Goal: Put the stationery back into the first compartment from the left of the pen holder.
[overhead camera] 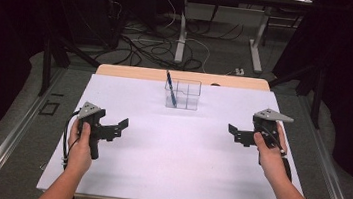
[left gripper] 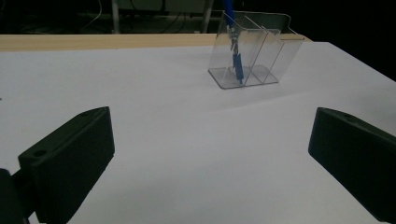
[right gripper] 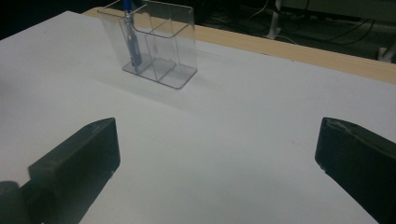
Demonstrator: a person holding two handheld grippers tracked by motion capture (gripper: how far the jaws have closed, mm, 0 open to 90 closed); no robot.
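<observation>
A clear plastic pen holder (overhead camera: 183, 94) with compartments stands upright at the back middle of the white table top (overhead camera: 177, 160). A blue pen (overhead camera: 171, 89) leans in its left compartment. In the left gripper view the holder (left gripper: 252, 51) and pen (left gripper: 236, 60) lie ahead to the right; in the right gripper view the holder (right gripper: 156, 42) and pen (right gripper: 132, 44) lie ahead to the left. My left gripper (overhead camera: 120, 129) is held at the table's left, open and empty. My right gripper (overhead camera: 235, 133) is held at the right, open and empty.
The white sheet covers a wooden table whose far edge (overhead camera: 182, 76) shows behind the holder. Beyond it are table legs (overhead camera: 182, 34) and cables (overhead camera: 145, 45) on the floor. Dark curtains stand at both sides.
</observation>
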